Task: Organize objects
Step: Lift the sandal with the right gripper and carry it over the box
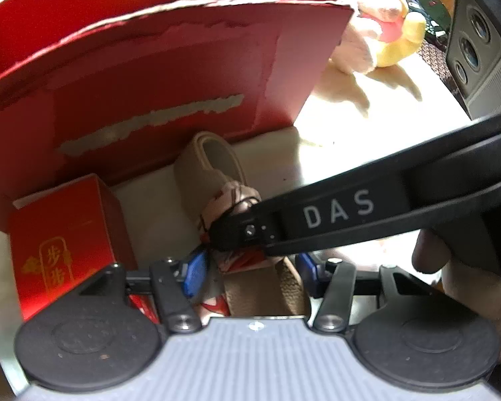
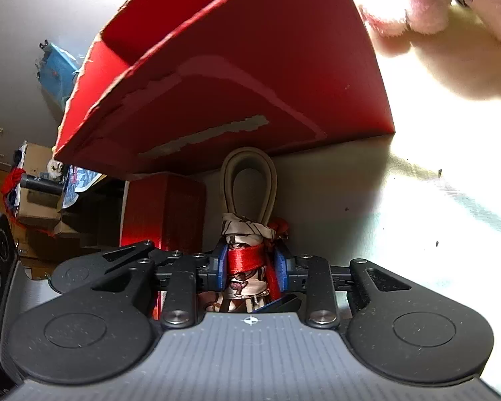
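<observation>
White tabletop (image 1: 334,127) holds a torn red box (image 1: 170,77); both the left gripper (image 1: 247,267) and the right gripper (image 2: 248,264) clamp a beige belt (image 2: 248,170) tied with cloth.

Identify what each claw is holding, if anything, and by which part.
Right claw: shut on the beige looped strap's scarf-and-red-ribbon-wrapped end. Left claw: straddles the same bundle; whether it grips cannot be told.
</observation>
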Motion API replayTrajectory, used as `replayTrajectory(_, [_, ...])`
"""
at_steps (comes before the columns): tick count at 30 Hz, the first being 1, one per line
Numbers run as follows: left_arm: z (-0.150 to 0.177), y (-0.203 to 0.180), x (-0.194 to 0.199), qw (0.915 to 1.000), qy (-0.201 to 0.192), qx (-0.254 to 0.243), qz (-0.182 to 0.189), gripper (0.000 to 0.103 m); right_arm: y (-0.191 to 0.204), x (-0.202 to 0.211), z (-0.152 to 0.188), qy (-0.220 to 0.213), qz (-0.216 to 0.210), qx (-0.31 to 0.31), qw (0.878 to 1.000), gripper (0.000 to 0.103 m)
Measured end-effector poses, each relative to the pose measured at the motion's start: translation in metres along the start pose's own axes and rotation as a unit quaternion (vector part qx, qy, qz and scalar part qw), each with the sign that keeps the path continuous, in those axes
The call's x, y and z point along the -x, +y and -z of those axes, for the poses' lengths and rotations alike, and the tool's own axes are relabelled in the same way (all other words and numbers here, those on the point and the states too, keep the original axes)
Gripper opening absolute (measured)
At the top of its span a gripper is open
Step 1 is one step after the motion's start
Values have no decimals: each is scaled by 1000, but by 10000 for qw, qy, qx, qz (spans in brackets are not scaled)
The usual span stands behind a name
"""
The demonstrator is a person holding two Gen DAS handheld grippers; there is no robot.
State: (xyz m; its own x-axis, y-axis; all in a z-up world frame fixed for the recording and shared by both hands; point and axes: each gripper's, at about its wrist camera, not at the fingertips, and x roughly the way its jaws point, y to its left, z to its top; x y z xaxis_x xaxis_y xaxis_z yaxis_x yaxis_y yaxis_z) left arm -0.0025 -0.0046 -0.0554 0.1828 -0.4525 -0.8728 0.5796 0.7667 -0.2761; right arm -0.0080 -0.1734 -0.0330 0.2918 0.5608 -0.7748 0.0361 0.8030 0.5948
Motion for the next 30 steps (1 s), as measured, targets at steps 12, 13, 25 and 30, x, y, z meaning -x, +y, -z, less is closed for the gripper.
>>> replayTrajectory(12, [5,-11,36,9992,-242,-168,252,55,16,23,15,-297,-90,293,9991,30])
replayTrajectory(13, [3,-16,36,9991,-278,-190,256,54,16,27,17,-335,-109,311,9989,30])
replayTrajectory(25, [4,-25,86,9941,-906,-516,298,54,58,53,22,-798,-236,798,9933,30])
replayTrajectory(30, [-2,-22,116,9888,-1333,-576,344,54,75,68,17,-1065,-360,1041,9882,30])
